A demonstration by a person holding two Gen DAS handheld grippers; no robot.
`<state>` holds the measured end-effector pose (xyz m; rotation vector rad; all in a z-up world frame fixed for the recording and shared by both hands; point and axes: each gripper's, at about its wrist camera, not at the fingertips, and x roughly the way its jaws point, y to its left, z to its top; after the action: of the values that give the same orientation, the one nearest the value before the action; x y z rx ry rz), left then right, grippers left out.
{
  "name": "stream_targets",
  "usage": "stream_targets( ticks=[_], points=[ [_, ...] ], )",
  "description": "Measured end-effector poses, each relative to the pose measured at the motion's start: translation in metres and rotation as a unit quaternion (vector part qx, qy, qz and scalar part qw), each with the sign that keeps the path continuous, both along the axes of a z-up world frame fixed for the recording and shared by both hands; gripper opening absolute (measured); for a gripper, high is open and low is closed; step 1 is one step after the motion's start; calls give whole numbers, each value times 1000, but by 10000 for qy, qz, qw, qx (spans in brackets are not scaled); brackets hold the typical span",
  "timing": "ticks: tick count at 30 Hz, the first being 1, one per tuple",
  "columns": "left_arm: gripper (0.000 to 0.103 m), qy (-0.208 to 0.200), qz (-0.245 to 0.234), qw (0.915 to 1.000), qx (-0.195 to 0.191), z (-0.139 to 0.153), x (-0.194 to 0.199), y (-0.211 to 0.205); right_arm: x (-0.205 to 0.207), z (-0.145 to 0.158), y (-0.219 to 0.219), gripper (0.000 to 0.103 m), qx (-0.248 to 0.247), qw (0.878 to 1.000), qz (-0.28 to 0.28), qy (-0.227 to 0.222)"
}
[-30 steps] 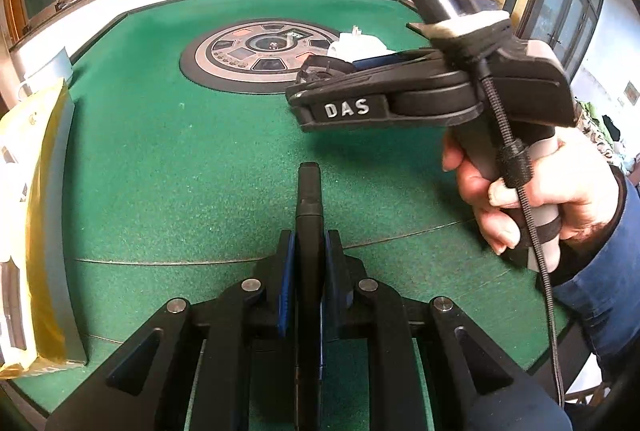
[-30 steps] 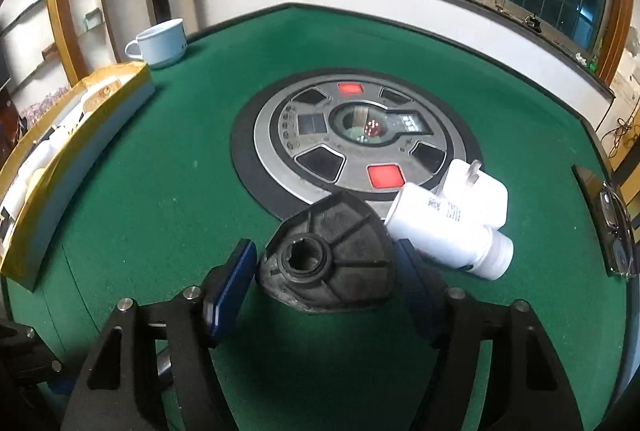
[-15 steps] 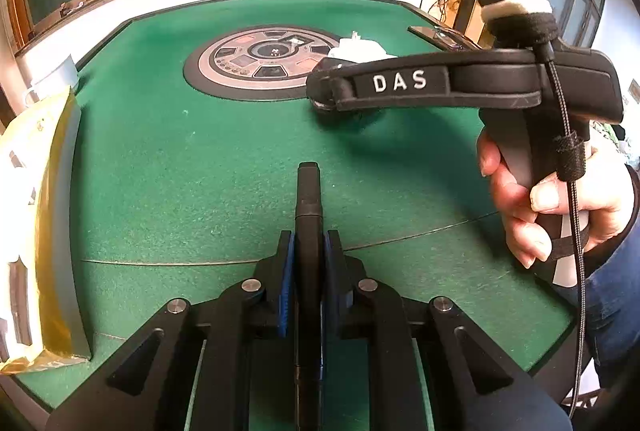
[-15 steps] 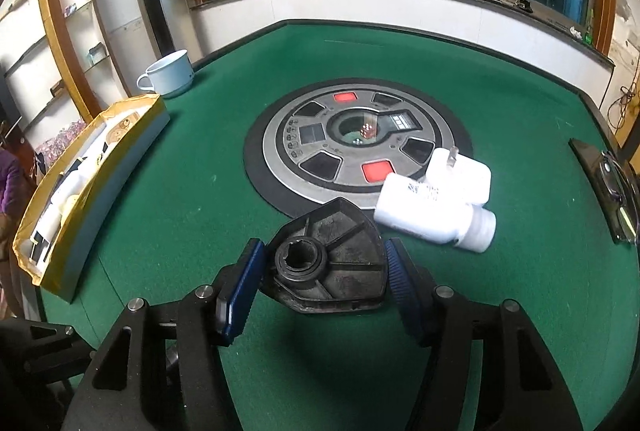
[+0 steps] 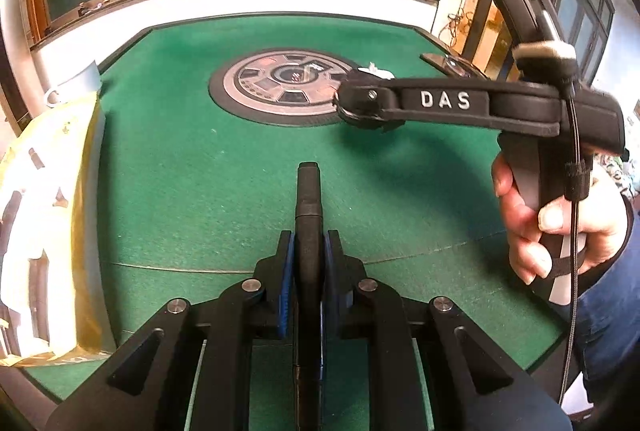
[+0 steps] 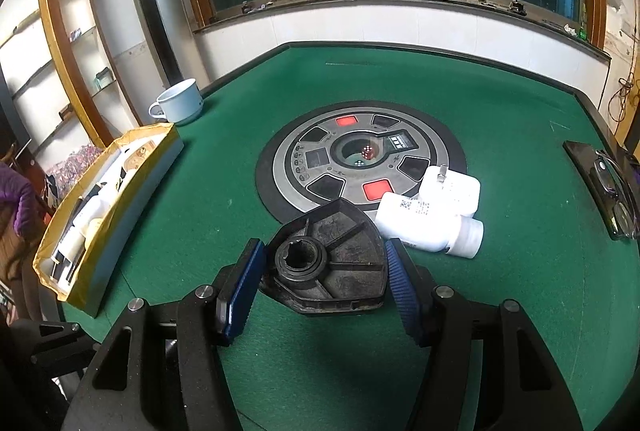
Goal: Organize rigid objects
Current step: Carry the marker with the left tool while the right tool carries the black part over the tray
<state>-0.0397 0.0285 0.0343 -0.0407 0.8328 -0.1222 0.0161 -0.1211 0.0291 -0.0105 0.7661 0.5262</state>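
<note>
Right gripper [image 6: 324,271] angled down, grasping black part [image 6: 332,263]; left gripper [image 5: 308,271] clamps black tool [image 5: 308,199].

Green table top [image 6: 500,103]: matt felt-like cloth, short nap, faint seam lines. Round centre panel [image 6: 320,159] at 12 o'clock: dull grey metal-look face on a black matt ring. Black ribbed fan-shaped part [image 6: 332,263]: matt moulded plastic, dusty and scuffed. White bottle [image 6: 416,223] at 1 o'clock: smooth, slightly glossy plastic. Gold-edged open box [image 6: 132,199] at 9 o'clock: shiny card. Pale blue mug [image 6: 180,103] at 10 o'clock: glossy glaze. Blue gripper pads [image 6: 240,291]: finely ribbed.
</note>
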Motion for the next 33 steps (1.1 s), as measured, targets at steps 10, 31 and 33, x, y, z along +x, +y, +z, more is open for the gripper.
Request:
stream_targets(
  ticks=[10, 31, 33],
  points=[
    [12, -275, 199, 9994, -117, 19, -8, 17, -4, 4, 0, 56, 103, 9999, 2, -26],
    [12, -835, 1486, 9846, -400, 54, -31, 132, -50, 26, 73, 56, 326, 9961, 816, -95],
    [12, -840, 1633, 9822, -401, 54, -35, 148, -59, 27, 92, 56, 315, 9939, 1050, -132]
  ],
)
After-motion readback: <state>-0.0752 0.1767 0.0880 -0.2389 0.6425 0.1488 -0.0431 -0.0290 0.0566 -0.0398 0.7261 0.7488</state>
